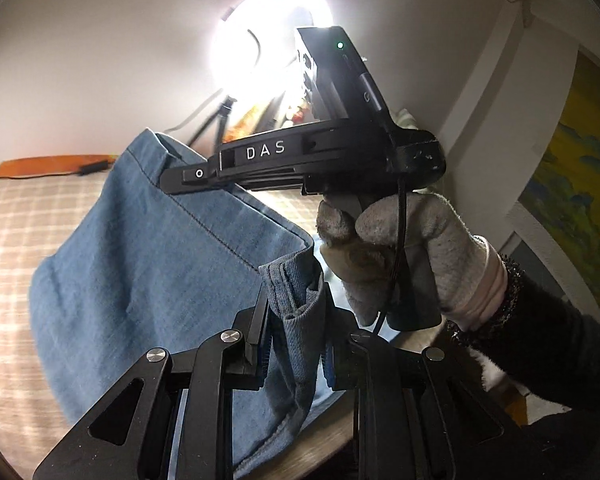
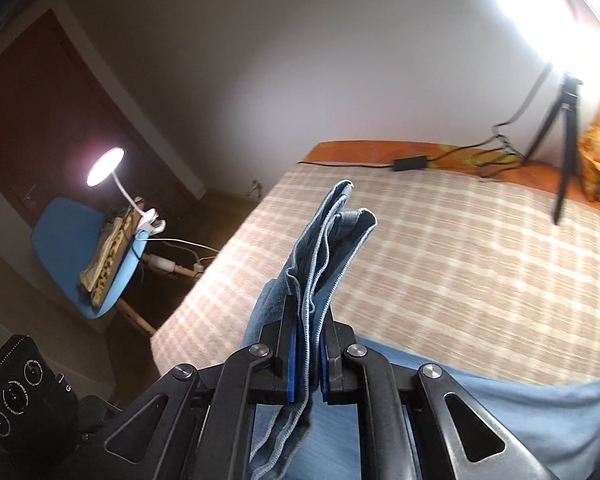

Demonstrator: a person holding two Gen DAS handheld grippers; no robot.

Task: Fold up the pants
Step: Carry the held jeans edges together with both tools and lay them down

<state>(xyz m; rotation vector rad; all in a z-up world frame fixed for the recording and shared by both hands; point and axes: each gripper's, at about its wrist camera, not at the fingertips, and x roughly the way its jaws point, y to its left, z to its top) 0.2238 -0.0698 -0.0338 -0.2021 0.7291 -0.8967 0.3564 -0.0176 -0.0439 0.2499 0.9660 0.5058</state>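
Observation:
Light blue denim pants [image 1: 140, 264] hang lifted above a bed with a beige checked cover [image 1: 12, 232]. My left gripper [image 1: 296, 320] is shut on a thick folded edge of the pants. In the same view a gloved hand [image 1: 404, 248] holds the right gripper's black body [image 1: 300, 160] just above and behind the cloth. In the right wrist view my right gripper [image 2: 310, 320] is shut on several bunched layers of the pants [image 2: 332, 236], whose hem ends stick up past the fingertips. More denim [image 2: 500, 412] stretches off to the lower right.
The checked bed [image 2: 460, 256] has an orange strip [image 2: 380, 150] along its far edge with a black power adapter [image 2: 410, 163] and cables. A black tripod [image 2: 566, 136] stands at the back right. A blue chair [image 2: 80, 248] with a clip lamp [image 2: 106, 166] stands left of the bed.

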